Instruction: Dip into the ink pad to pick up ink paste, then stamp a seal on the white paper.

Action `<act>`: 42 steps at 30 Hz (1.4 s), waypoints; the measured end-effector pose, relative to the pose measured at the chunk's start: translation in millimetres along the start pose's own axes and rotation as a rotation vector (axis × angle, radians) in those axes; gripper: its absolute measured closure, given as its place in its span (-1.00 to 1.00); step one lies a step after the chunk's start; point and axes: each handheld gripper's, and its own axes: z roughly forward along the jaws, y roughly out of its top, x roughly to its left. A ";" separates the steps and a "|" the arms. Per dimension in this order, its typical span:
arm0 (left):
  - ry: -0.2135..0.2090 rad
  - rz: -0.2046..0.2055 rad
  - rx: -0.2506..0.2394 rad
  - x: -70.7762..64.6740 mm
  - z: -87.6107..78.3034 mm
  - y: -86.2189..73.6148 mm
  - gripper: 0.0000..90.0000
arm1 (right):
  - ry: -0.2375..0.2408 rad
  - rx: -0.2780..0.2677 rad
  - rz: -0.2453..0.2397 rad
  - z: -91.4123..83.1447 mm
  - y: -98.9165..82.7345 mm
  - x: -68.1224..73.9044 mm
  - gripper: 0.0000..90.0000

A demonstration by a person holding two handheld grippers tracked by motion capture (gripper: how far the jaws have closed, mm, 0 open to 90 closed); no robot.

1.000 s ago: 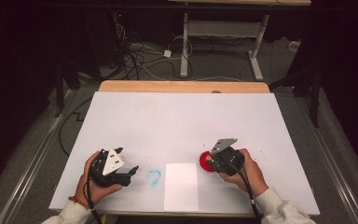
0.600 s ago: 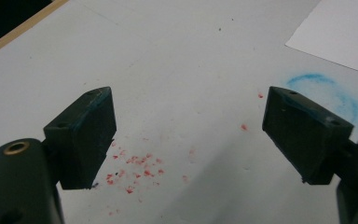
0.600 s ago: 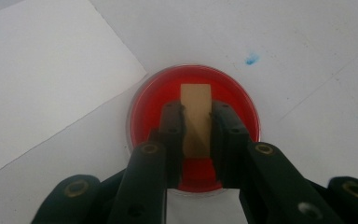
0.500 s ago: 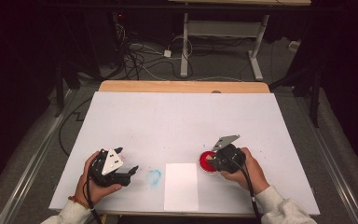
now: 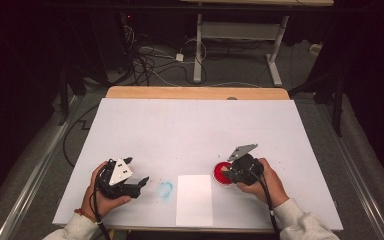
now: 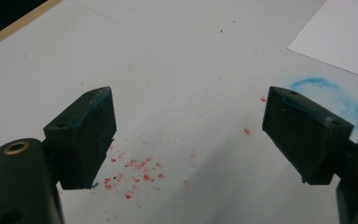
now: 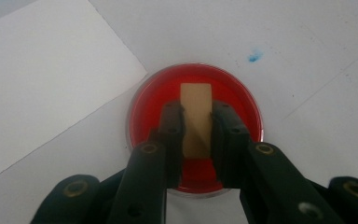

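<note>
The block [image 7: 196, 119] looks like pale matt wood; the dish [image 7: 195, 128] is clear glossy plastic (red inside). The sheet [image 5: 194, 200] is smooth matt paper.

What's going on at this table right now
A person is working at a white table with a gripper in each hand. The right gripper is shut on a small tan block, holding it over a round dish of red paint. The left gripper rests open with nothing between its jaws, near a blue ring-shaped smudge. A blank sheet of paper lies between the two hands.
</note>
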 end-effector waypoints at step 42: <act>0.008 0.038 0.028 -6.4 -0.4 0.3 -0.62 | 0.005 -0.247 -0.059 -71.0 11.5 20.0 0.69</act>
